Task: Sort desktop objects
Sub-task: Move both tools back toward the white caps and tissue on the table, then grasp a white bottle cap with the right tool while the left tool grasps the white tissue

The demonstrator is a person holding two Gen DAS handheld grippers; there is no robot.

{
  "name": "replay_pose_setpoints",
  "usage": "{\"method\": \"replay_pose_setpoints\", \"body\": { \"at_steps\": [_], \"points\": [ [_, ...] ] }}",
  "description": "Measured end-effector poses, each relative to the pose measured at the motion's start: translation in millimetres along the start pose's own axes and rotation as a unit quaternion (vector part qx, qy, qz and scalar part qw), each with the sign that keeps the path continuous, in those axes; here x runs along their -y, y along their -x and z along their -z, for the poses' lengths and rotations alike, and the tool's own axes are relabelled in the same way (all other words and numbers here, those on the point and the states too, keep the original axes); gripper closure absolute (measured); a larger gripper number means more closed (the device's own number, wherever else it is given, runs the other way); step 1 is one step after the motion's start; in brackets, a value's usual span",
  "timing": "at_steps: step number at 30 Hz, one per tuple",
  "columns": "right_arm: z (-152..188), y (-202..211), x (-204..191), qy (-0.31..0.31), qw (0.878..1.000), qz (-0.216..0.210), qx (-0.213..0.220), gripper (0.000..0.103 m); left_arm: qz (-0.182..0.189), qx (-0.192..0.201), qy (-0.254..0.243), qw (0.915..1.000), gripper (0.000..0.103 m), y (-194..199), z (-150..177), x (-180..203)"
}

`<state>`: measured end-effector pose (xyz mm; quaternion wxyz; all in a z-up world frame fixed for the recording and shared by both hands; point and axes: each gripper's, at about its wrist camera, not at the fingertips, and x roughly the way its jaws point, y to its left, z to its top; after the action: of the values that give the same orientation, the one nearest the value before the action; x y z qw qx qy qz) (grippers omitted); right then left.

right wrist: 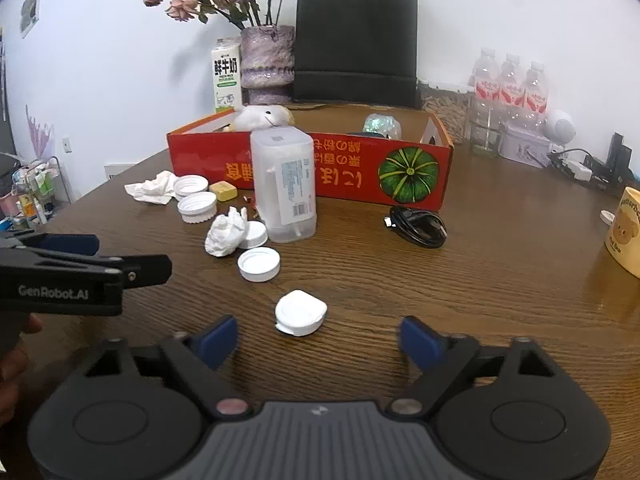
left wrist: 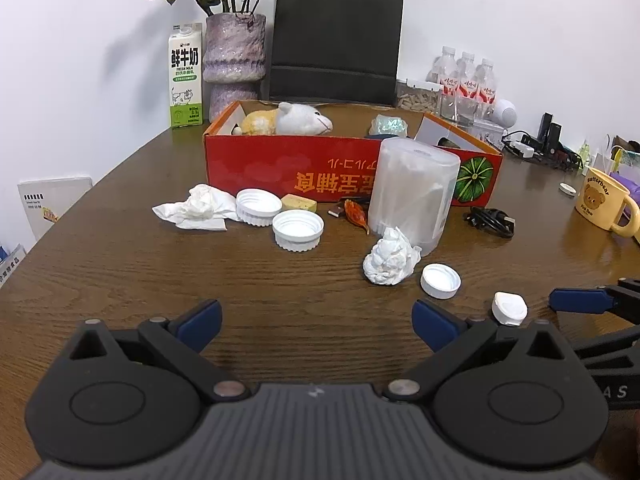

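Note:
My right gripper (right wrist: 318, 340) stands open low over the wooden table (right wrist: 500, 300). A small white cap (right wrist: 300, 317) lies just ahead of its blue fingertips, in the gap, touching neither pad. My left gripper (left wrist: 318, 322) is open over bare wood with nothing between its fingers. The same cap (left wrist: 509, 309) lies just right of the left gripper's right finger. Further back lie a crumpled tissue ball (left wrist: 390, 262), three round white lids (left wrist: 298, 230), a flat tissue (left wrist: 196, 210), a yellow block (left wrist: 299, 203) and a clear plastic swab container (left wrist: 412, 196).
A red cardboard box (left wrist: 312, 172) holds a plush toy (left wrist: 296, 120) behind the clutter. A black cable (right wrist: 418, 226) and a yellow mug (left wrist: 604, 202) sit to the right. Milk carton (left wrist: 185, 76), vase (left wrist: 234, 60), black bag (left wrist: 334, 40) and water bottles (right wrist: 508, 88) line the back wall.

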<state>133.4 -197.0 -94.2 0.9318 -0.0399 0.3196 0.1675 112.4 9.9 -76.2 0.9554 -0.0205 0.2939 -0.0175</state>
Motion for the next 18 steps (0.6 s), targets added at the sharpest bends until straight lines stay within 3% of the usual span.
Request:
{"method": "replay_pose_setpoints", "body": {
  "at_steps": [6, 8, 9, 18],
  "points": [
    [-2.6, -3.5, -2.8, 0.009, 1.0, -0.008, 0.004, 0.045, -0.002, -0.004, -0.003, 1.0, 0.0, -0.3, 0.3, 1.6],
    [-3.9, -3.6, -3.3, 0.013, 1.0, -0.012, 0.008, 0.069, -0.002, -0.004, -0.006, 1.0, 0.0, -0.3, 0.1, 2.9],
    [-4.5, -3.9, -3.2, 0.013, 1.0, -0.016, 0.009, 0.075, -0.003, -0.003, -0.009, 1.0, 0.0, -0.5, -0.3, 3.8],
    [-7.7, -4.4, 1.5, 0.005, 1.0, -0.022, 0.016, 0.076, 0.014, 0.011, -0.022, 0.9996, 0.0, -1.6, -9.5, 13.5]
  ]
}}
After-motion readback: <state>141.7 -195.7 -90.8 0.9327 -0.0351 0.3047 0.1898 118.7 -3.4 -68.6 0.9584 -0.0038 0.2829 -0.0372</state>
